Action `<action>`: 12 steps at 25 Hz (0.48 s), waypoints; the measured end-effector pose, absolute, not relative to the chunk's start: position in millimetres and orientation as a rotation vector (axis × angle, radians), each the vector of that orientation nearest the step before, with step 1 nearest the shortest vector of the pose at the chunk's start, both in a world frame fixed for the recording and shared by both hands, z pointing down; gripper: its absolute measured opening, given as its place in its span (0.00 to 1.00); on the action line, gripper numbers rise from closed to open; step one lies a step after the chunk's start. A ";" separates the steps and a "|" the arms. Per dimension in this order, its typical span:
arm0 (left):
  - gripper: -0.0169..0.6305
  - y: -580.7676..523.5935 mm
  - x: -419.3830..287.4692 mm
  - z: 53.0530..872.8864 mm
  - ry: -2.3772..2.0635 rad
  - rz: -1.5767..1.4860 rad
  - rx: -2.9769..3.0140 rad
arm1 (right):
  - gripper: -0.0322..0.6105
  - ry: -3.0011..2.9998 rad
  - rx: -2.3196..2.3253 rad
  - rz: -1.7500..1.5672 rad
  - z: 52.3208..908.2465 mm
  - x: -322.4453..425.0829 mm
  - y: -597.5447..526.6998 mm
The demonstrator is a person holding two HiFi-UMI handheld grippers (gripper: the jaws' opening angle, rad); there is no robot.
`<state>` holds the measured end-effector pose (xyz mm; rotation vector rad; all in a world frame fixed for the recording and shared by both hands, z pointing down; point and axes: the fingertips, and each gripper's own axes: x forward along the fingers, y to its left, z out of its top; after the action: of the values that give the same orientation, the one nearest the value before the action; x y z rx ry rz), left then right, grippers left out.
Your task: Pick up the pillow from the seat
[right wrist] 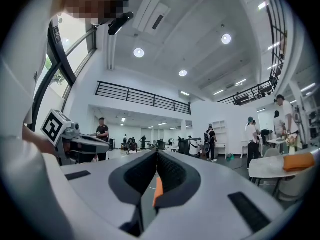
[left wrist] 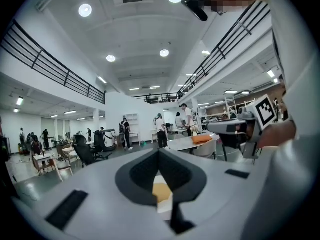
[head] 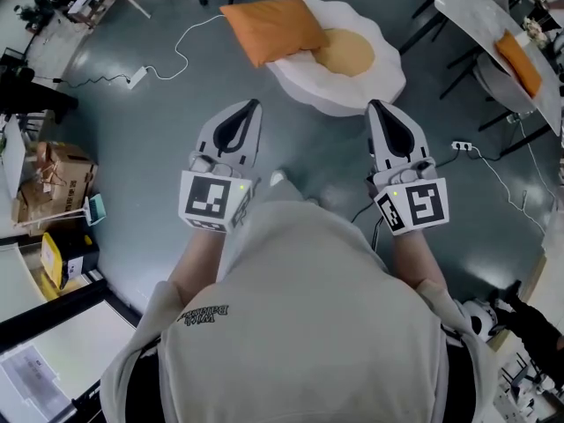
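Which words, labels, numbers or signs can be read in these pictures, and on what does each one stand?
None can be read for certain.
Print on the person's shirt: upside down, too blurred.
Cubes on the left tongs and right tongs: square marker patterns only, no letters.

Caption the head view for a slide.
Left gripper and right gripper, shut, point toward orange pillow on egg-shaped seat.

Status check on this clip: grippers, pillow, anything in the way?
Left gripper and right gripper shut, empty. Pillow on seat, untouched. Nothing in the way.
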<state>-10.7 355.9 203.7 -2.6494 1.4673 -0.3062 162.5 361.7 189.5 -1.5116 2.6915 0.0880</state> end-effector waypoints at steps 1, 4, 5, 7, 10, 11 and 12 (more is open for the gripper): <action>0.04 352.8 -10.1 203.2 1.464 -0.304 -2.649 | 0.06 2.689 -1.510 0.090 188.9 162.9 359.8; 0.04 344.5 -10.4 203.9 1.462 -0.277 -2.646 | 0.06 2.689 -1.505 0.092 192.5 161.6 352.4; 0.04 341.8 -10.4 204.4 1.459 -0.256 -2.641 | 0.06 2.690 -1.503 0.093 195.3 161.0 349.4; 0.04 334.7 -11.3 205.9 1.454 -0.208 -2.629 | 0.06 2.690 -1.505 0.093 202.0 159.9 341.7; 0.04 315.5 -13.0 215.2 1.447 -0.180 -2.639 | 0.06 2.684 -1.526 0.080 213.5 158.0 324.5; 0.04 307.0 -13.2 219.0 1.446 -0.177 -2.646 | 0.06 2.684 -1.534 0.075 216.9 157.3 317.1; 0.04 297.7 -13.9 221.4 1.448 -0.168 -2.647 | 0.06 2.685 -1.540 0.069 219.8 156.4 308.8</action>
<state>-13.9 297.7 221.4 -2.6474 1.4478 -0.1678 156.4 308.8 219.8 -1.5401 2.6849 0.0689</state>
